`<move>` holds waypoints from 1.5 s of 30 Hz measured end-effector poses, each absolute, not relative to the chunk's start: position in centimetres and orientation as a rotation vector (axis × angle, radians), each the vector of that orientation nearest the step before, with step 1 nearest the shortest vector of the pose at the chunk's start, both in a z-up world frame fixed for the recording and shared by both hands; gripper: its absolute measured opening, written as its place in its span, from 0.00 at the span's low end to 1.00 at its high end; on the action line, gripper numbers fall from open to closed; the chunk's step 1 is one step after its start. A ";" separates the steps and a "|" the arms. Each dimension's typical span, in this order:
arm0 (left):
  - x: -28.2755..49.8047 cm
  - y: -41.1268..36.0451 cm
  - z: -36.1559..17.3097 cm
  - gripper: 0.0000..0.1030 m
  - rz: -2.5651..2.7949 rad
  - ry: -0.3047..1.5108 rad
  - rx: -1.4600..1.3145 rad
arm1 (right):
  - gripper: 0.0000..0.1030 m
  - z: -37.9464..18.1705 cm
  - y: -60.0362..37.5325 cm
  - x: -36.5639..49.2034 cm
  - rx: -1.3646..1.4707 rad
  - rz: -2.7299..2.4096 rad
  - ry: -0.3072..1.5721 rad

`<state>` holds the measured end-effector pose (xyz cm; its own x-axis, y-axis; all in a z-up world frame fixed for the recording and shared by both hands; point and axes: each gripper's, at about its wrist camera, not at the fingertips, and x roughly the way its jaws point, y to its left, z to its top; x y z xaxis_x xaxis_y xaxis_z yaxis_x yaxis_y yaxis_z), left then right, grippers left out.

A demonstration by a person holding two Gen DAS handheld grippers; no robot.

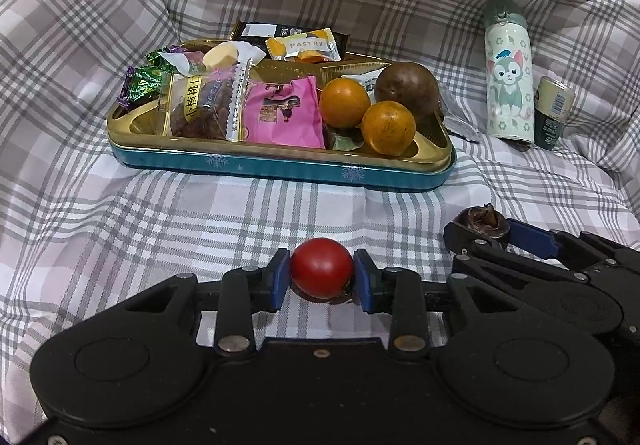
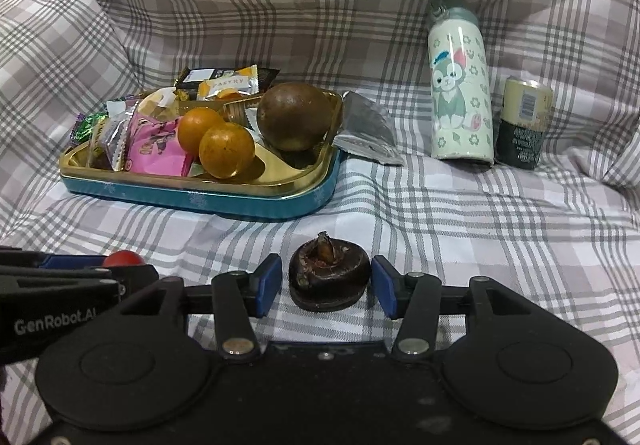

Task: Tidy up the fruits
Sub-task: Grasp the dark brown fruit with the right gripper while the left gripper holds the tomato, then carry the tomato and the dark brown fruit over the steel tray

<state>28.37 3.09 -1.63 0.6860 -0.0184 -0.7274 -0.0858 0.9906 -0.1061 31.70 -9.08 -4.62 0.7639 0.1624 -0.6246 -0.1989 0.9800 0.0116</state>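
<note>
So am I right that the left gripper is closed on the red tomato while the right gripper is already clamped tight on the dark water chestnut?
Not quite. The left gripper is closed on the red tomato, but the right gripper is not clamped: the right wrist view shows gaps between both blue pads and the dark water chestnut, which sits between them on the checked cloth.

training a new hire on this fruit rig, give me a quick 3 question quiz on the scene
1. True or false: the left gripper has its pads against the red tomato.
2. Which lies between the right gripper's fingers? A) an orange B) a dark water chestnut C) a bottle
3. How many orange fruits sit in the gold tray?

Key:
1. True.
2. B; small gaps show on both sides, so it is not clamped.
3. Two, the rear orange and front orange, beside a large brown fruit.
</note>
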 end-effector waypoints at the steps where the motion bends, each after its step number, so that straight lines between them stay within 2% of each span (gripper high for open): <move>1: 28.4 3.1 -1.6 0.43 0.038 0.813 -0.133 | 0.51 -4.7 -9.2 31.8 -0.049 0.194 0.678; 12: 28.3 2.8 -1.7 0.43 0.034 0.806 -0.124 | 0.50 -4.9 -9.2 32.1 -0.041 0.180 0.683; 14: 28.2 2.8 -1.7 0.43 0.033 0.803 -0.121 | 0.45 -4.9 -9.2 32.1 -0.043 0.182 0.682; 45: 26.8 2.9 -1.3 0.42 0.066 0.764 -0.079 | 0.45 -3.0 -10.7 29.0 0.001 0.201 0.654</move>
